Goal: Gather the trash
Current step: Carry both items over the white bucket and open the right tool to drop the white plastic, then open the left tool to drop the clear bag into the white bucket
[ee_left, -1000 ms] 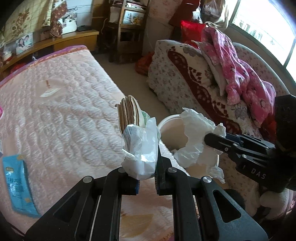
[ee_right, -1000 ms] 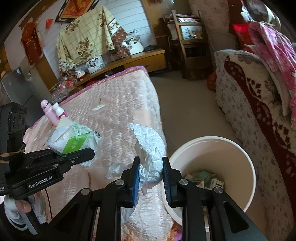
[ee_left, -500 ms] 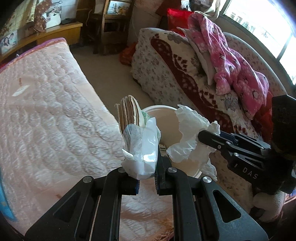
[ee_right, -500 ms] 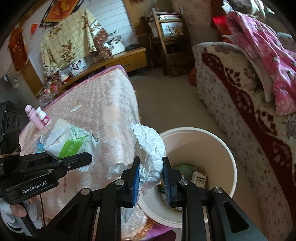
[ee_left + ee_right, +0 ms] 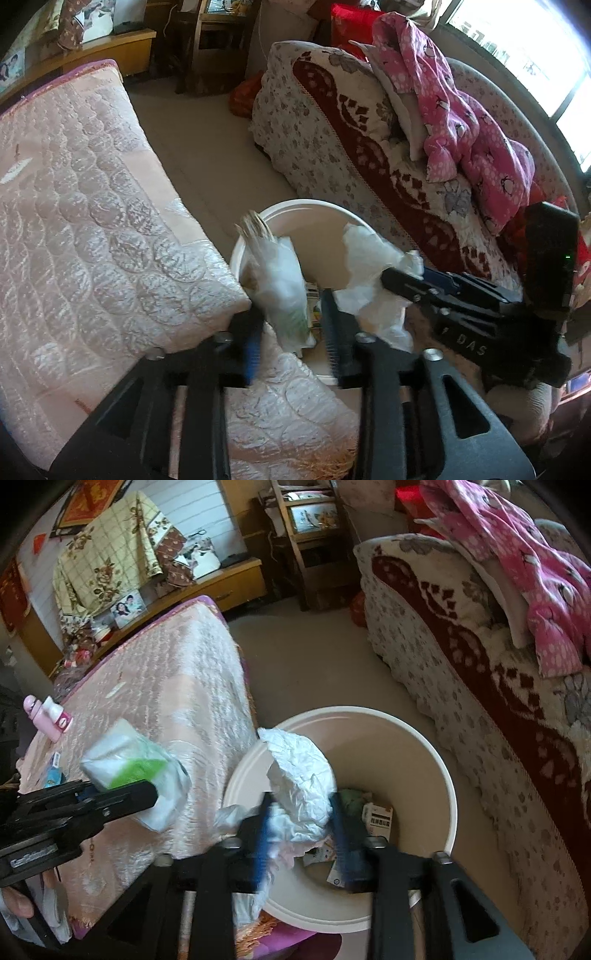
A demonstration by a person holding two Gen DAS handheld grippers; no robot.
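A white round bin (image 5: 417,734) stands on the floor between the bed and the sofa, with scraps of packaging inside; it also shows in the left wrist view (image 5: 295,210). My left gripper (image 5: 291,332) has its jaws spread, and a white-and-green plastic packet (image 5: 284,291) sits loose between them over the bin's rim. My right gripper (image 5: 301,830) also has its jaws apart, with crumpled white paper (image 5: 301,775) between them above the bin. The packet shows in the right wrist view (image 5: 129,764), the paper in the left wrist view (image 5: 369,266).
A pink quilted bed (image 5: 74,206) lies to the left, with a pink bottle (image 5: 48,716) on it. A floral sofa (image 5: 332,147) with pink clothes (image 5: 461,110) lies to the right. Wooden furniture (image 5: 306,542) stands at the back. Bare floor (image 5: 314,664) runs between bed and sofa.
Both grippers moved over the bin. Both sets of jaws, shut on the packet and the paper before, have spread apart, and the packet and paper sit loose.
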